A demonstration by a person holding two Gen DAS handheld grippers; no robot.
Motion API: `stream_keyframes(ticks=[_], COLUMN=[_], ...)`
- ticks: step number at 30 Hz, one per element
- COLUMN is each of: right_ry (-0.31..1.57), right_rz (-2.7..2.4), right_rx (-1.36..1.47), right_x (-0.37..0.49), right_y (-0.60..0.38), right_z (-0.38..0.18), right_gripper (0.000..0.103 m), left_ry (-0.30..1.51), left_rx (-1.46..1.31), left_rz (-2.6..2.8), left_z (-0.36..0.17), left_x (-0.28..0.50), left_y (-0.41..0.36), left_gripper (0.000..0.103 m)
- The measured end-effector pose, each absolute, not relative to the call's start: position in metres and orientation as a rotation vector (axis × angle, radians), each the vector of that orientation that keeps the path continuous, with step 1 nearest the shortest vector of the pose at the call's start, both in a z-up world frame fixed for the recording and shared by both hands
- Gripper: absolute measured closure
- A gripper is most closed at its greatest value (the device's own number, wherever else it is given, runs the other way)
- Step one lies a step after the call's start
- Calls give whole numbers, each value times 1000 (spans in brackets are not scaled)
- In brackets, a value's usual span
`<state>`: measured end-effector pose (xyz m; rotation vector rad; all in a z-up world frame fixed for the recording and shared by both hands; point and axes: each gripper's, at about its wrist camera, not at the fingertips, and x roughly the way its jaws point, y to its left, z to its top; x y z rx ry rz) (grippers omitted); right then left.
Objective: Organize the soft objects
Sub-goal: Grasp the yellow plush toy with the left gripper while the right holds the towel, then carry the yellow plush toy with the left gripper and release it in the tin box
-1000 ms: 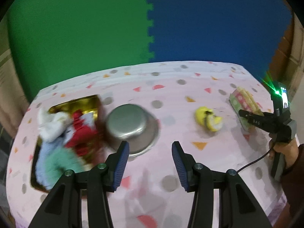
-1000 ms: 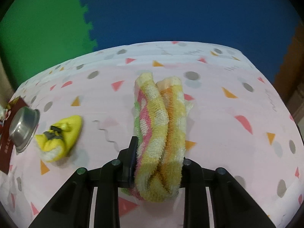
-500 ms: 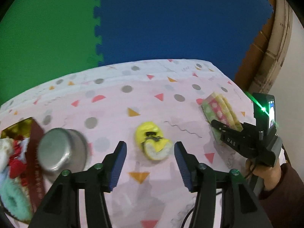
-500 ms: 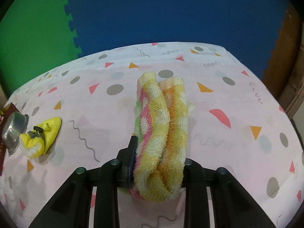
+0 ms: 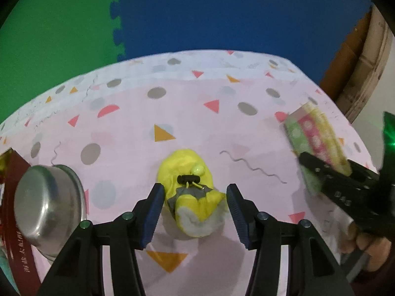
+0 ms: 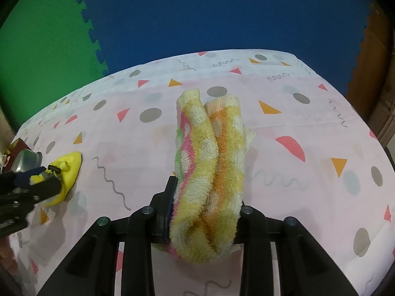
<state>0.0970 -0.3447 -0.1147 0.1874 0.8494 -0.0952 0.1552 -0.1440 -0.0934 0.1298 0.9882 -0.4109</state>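
While the left gripper [image 5: 195, 209] stood with its jaws spread on either side of the yellow slipper [image 5: 191, 192], neither pad appeared to press it, and the slipper lay on the pink patterned tablecloth [image 5: 172, 108]. Off to the left sat an overturned steel bowl [image 5: 47, 212] against a dark red box [image 5: 17, 234]. Meanwhile the right gripper [image 6: 205, 212] was clamped on a folded striped towel [image 6: 209, 162], whose far end pointed away over the cloth.
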Motion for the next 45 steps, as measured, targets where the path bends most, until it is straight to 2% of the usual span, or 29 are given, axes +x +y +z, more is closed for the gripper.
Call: stream_keyframes(ticks=[5, 6, 9, 12, 15, 33, 45], right_ry=[849, 849, 849, 849, 849, 850, 850], right_rz=[-84, -84, -84, -84, -84, -82, -82], right_rx=[209, 208, 208, 208, 208, 212, 215], right_x=[96, 96, 97, 96, 96, 97, 97], right_y=[-347, -347, -347, -347, -347, -348, -347], right_z=[-116, -116, -116, -116, -116, -115, -115], right_gripper=[73, 73, 73, 73, 73, 73, 73], left_ry=[986, 991, 975, 954, 958, 899, 837], left_rx=[83, 88, 123, 145, 150, 224, 175], left_rz=[-423, -425, -421, -418, -416, -409, -331], left_z=[-98, -99, -99, -96, -93, -55, 2], left_x=[158, 158, 154, 150, 148, 107, 65], left_y=[-137, -137, -139, -141, -140, -124, -54], left_gripper=[50, 57, 67, 74, 76, 77, 77])
